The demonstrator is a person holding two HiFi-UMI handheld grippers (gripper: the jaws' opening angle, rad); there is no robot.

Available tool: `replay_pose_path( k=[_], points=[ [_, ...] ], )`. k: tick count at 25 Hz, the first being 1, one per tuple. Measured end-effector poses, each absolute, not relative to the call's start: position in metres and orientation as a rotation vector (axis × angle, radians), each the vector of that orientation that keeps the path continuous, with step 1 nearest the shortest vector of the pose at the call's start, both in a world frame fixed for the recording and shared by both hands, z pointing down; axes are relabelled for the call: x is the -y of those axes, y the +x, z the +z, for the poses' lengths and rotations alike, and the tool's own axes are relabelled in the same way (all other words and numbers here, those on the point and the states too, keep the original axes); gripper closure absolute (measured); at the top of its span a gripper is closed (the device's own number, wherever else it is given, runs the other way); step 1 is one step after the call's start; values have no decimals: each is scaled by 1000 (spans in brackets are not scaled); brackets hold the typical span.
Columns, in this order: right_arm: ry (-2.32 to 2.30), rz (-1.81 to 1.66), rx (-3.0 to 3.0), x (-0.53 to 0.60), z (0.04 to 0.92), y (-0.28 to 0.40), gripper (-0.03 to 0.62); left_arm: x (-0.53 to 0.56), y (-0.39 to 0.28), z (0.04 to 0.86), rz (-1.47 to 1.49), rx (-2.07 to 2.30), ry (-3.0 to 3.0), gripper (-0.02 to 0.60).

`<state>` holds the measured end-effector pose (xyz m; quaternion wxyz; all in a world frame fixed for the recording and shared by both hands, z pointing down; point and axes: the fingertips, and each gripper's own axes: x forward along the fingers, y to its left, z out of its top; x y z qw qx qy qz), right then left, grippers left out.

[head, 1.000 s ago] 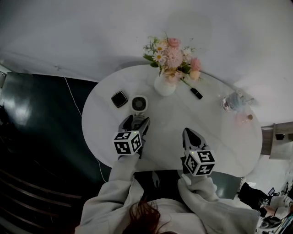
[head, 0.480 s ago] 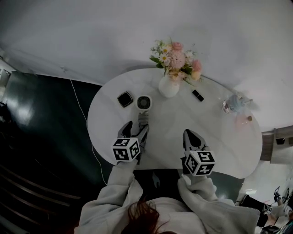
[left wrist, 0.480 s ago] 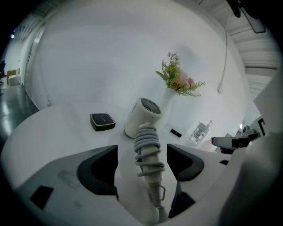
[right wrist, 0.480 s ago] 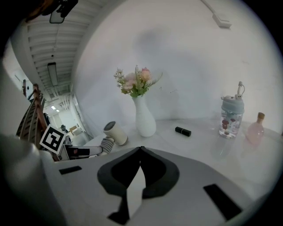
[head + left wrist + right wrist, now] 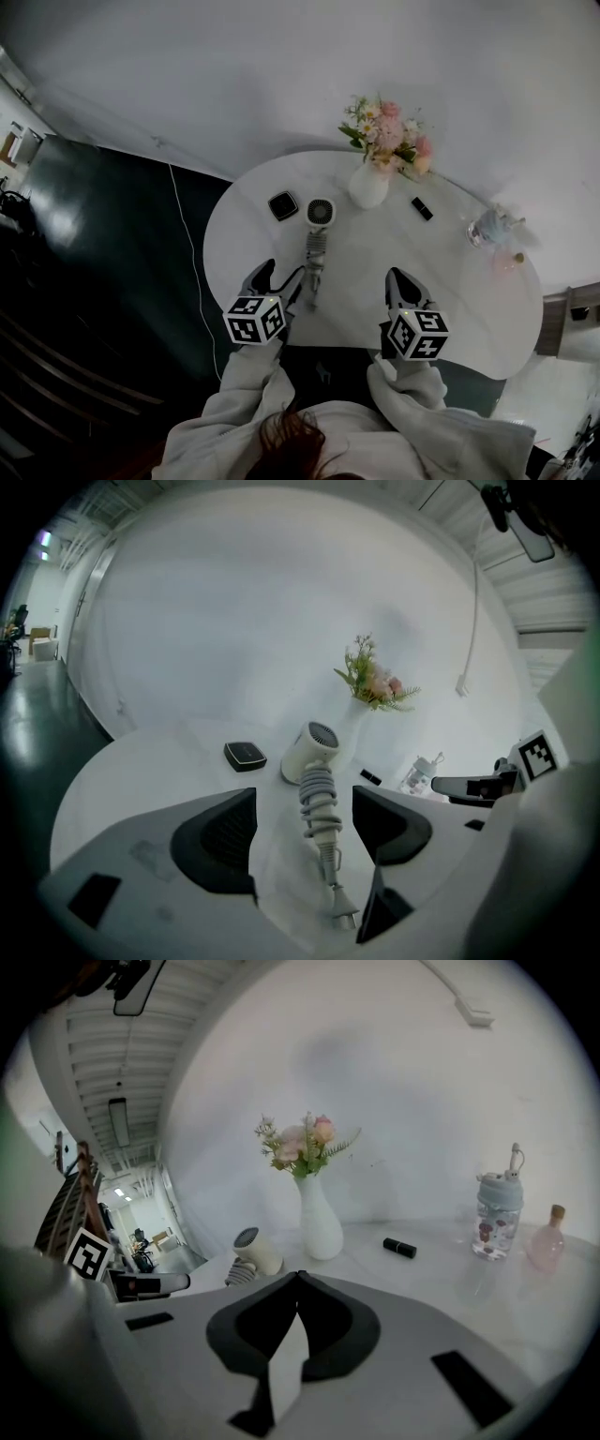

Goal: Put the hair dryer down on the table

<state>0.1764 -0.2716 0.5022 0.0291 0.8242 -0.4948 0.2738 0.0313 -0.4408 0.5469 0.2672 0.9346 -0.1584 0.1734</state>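
The cream hair dryer (image 5: 320, 213) lies on the round white table (image 5: 246, 236), its handle wrapped in its coiled cord (image 5: 314, 255), the plug end toward me. My left gripper (image 5: 280, 273) stands open just short of the plug, touching nothing. In the left gripper view the hair dryer (image 5: 310, 751) and coiled cord (image 5: 320, 808) lie on the table ahead, seen between the open jaws of the left gripper (image 5: 302, 804). My right gripper (image 5: 399, 276) is shut and empty to the right. In its own view the right gripper (image 5: 298, 1278) has its jaws meeting, the hair dryer (image 5: 255, 1251) at far left.
A black square case (image 5: 283, 205) lies left of the dryer. A white vase of flowers (image 5: 368, 186), a black lipstick (image 5: 422, 208), a clear bottle (image 5: 487, 228) and a small pink bottle (image 5: 512, 260) stand toward the back and right. Dark floor lies past the table's left edge.
My left gripper has drawn back toward me along the handle and now sits apart from the dryer, which rests on the table. The right gripper has hardly moved.
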Motion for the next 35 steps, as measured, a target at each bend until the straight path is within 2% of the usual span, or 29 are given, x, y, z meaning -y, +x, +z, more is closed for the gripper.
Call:
replay_pose_path(
  k=[5, 11, 14, 19, 27, 35],
  points=[
    [2543, 789, 1585, 285, 484, 173, 545, 453, 17, 509, 326, 464, 2557, 274],
    [2574, 650, 1614, 295, 450, 176, 545, 467, 4, 459, 190, 545, 2670, 387],
    [2599, 586, 1611, 297, 438, 182, 545, 470, 1, 445, 186, 599, 2746, 473],
    [2621, 486, 1615, 296, 416, 185, 545, 471, -2, 418, 142, 652, 2835, 542],
    [2615, 283, 1680, 296, 375, 176, 545, 449, 8, 385, 56, 624, 2967, 565],
    [2619, 304, 1679, 292, 382, 175, 546, 440, 19, 389, 83, 595, 2993, 565]
  ],
)
